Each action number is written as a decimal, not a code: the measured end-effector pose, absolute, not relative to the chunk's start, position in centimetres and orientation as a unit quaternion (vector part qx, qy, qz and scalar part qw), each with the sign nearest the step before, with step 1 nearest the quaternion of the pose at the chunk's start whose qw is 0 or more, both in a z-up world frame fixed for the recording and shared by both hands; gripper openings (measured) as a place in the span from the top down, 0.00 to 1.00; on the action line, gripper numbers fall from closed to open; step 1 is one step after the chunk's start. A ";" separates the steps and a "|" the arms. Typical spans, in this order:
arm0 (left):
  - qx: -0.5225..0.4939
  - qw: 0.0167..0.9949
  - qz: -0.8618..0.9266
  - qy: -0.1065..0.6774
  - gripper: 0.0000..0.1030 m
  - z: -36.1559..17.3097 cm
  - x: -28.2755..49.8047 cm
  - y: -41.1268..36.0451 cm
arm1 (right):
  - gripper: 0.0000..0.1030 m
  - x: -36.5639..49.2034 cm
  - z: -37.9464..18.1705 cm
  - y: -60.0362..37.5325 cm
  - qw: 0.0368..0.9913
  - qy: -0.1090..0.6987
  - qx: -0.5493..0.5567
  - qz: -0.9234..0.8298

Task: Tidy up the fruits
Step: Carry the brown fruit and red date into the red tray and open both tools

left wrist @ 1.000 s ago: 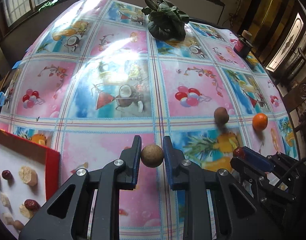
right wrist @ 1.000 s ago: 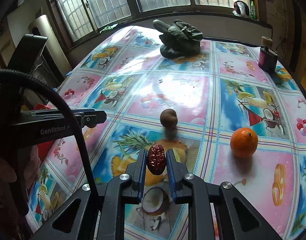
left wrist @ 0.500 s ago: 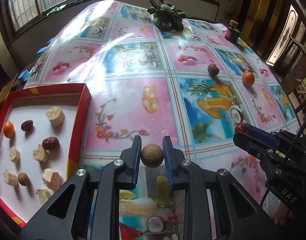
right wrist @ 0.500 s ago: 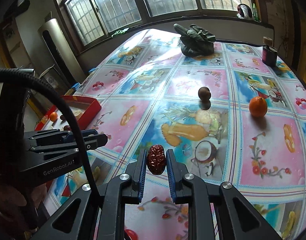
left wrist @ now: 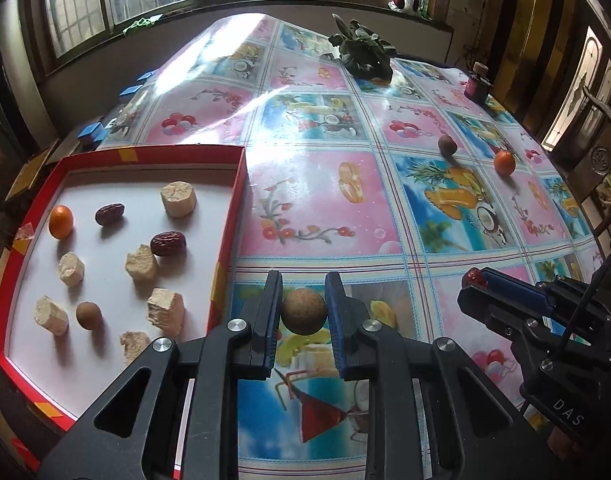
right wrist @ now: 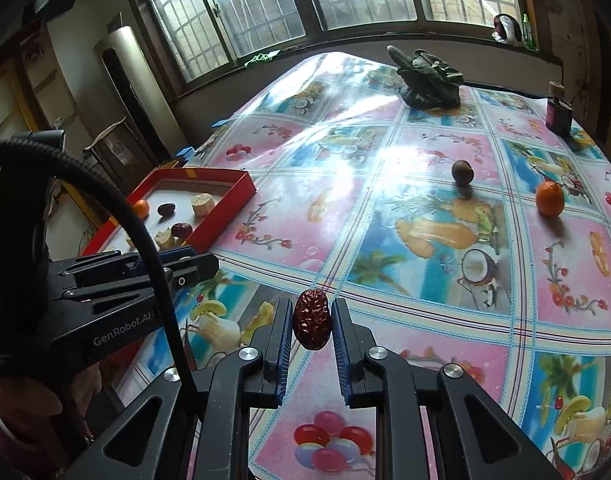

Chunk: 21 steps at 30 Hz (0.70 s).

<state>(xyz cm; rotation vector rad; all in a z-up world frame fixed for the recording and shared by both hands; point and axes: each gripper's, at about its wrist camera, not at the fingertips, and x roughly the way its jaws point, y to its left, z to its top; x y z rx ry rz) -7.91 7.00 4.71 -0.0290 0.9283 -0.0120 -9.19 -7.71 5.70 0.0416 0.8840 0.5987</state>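
My left gripper [left wrist: 304, 309] is shut on a round brown longan [left wrist: 304, 312], held above the tablecloth just right of the red tray [left wrist: 227, 216]. The tray holds an orange fruit [left wrist: 61, 216], two red dates [left wrist: 168, 243], a brown longan [left wrist: 88, 315] and several pale chunks. My right gripper [right wrist: 312, 322] is shut on a wrinkled red date [right wrist: 312, 323], above the table's near part. It also shows in the left wrist view [left wrist: 475, 279]. A brown longan [right wrist: 462, 171] and an orange fruit [right wrist: 549, 198] lie on the table far right.
A dark leafy vegetable [right wrist: 429, 80] lies at the far end of the table. A small dark jar [right wrist: 558, 110] stands at the far right edge. The left gripper [right wrist: 185, 266] shows at left in the right wrist view. Windows run behind the table.
Both grippers have pulled back toward the near left of the table, each still holding its fruit. The red tray has come closer and fuller into view on the left.
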 end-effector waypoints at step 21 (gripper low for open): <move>-0.051 0.905 0.061 0.418 0.80 6.4 -10.3 14.8 | 0.82 -10.3 8.1 -0.2 0.849 0.397 -0.021 0.347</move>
